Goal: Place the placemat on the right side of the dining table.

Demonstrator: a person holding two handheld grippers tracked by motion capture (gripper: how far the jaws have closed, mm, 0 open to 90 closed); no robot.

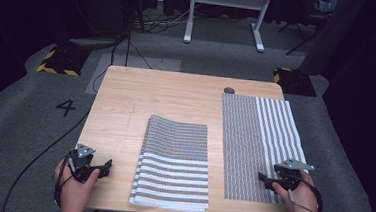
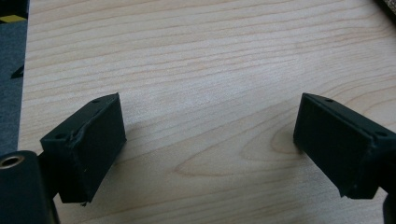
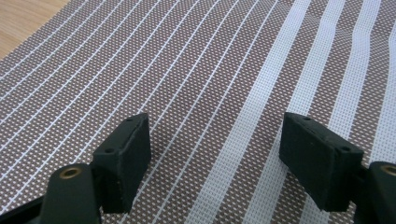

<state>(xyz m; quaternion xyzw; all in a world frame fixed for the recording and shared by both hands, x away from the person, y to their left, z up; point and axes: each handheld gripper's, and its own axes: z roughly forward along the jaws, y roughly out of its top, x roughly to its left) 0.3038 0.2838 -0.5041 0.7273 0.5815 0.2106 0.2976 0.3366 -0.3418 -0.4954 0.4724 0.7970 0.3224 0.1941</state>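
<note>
Resting at the near edge: left gripper (image 1: 102, 169) in the person's left hand (image 1: 72, 190), over the bare wooden table (image 1: 177, 92); right gripper (image 1: 266, 179) in the right hand (image 1: 302, 194), over the flat placemat (image 1: 253, 140).
Left gripper state: jaws stand wide apart in the left gripper view (image 2: 208, 149), with only wood grain between them, nothing gripped.
Right gripper state: jaws wide in the right gripper view (image 3: 215, 154), striped weave lying beneath the gap, pads not pressing on it.
Flat placemat: directly under the right gripper, running away from it along the table's right side; fine stripes on the part toward the table's middle, broad white stripes (image 3: 327, 70) toward the outer edge.
Folded placemat (image 1: 174, 160): between the two grippers, at the table's middle, well apart from each.
Small dark object (image 1: 229, 90): beyond the right gripper, just past the flat placemat's far corner; too small to identify.
Far floor: grey carpet (image 1: 219, 58) and a white table frame (image 1: 227, 13) beyond the table.
</note>
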